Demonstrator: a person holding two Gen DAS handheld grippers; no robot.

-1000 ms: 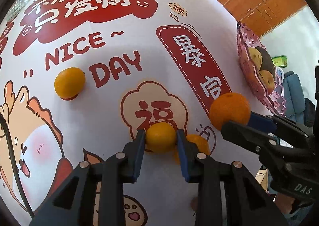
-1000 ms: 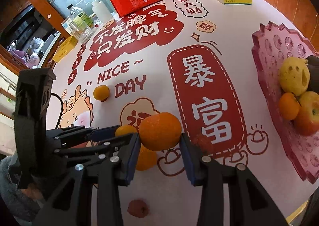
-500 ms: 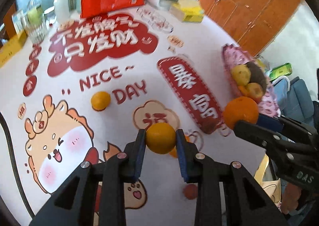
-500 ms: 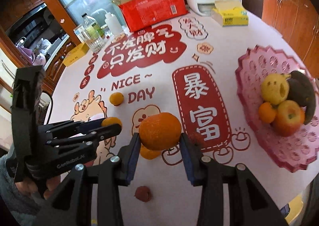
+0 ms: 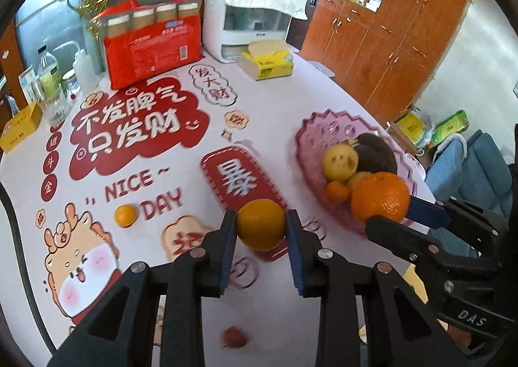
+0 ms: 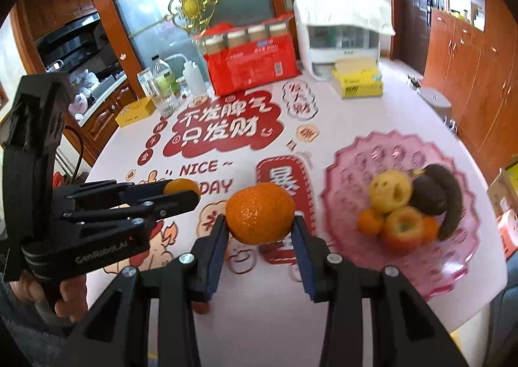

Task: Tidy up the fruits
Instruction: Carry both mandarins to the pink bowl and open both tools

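My left gripper (image 5: 261, 225) is shut on a yellow-orange fruit (image 5: 261, 224) and holds it well above the table. My right gripper (image 6: 260, 227) is shut on a larger orange (image 6: 260, 212), also raised; in the left wrist view that orange (image 5: 380, 198) hangs at the near edge of the pink fruit plate (image 5: 315, 130). The plate (image 6: 382, 153) holds a yellow apple (image 6: 390, 189), a red apple (image 6: 403, 229), a dark fruit (image 6: 442, 194) and small oranges (image 6: 369, 221). One small orange (image 5: 125, 215) lies on the tablecloth by the word DAY.
A small red fruit (image 5: 234, 337) lies near the table's front edge. At the back stand a red drinks pack (image 5: 152, 50), a white appliance (image 5: 255, 24), a yellow tissue box (image 5: 268, 64), bottles (image 5: 48, 75) and a yellow box (image 5: 19, 130). Wooden cabinets (image 5: 398, 37) stand to the right.
Both grippers have risen high above the table with their fruits still held. The right gripper's orange has moved toward the pink plate.
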